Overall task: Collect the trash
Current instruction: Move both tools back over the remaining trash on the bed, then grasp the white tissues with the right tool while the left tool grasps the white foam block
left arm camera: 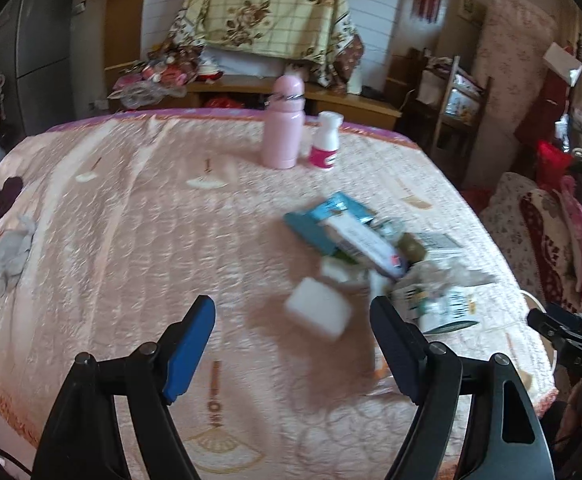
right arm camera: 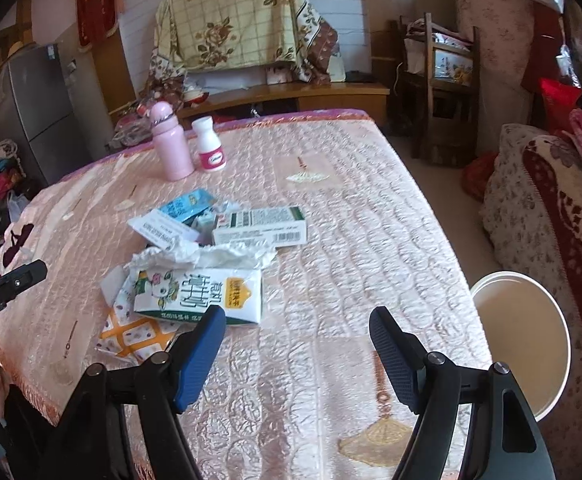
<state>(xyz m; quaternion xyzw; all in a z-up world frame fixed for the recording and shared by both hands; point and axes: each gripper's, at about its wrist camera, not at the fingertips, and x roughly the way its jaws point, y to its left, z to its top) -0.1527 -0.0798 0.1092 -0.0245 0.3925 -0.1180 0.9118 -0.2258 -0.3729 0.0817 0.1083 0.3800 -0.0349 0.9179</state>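
A pile of trash lies on the pink quilted table: a flattened milk carton [right arm camera: 199, 294], a green-and-white box [right arm camera: 261, 226], crumpled white paper [right arm camera: 207, 256], a blue wrapper [right arm camera: 185, 204] and an orange patterned wrapper [right arm camera: 131, 334]. In the left wrist view the pile is blurred, with a white block [left arm camera: 318, 312] and the blue wrapper [left arm camera: 323, 216]. My left gripper [left arm camera: 293, 346] is open and empty, just before the white block. My right gripper [right arm camera: 297, 350] is open and empty, right of the carton.
A pink bottle [right arm camera: 171, 142] and a small white bottle [right arm camera: 210, 144] stand at the table's far side. A white bin [right arm camera: 525, 340] stands on the floor right of the table [right arm camera: 371, 220]. A patterned sofa [right arm camera: 551, 208] lies beyond it.
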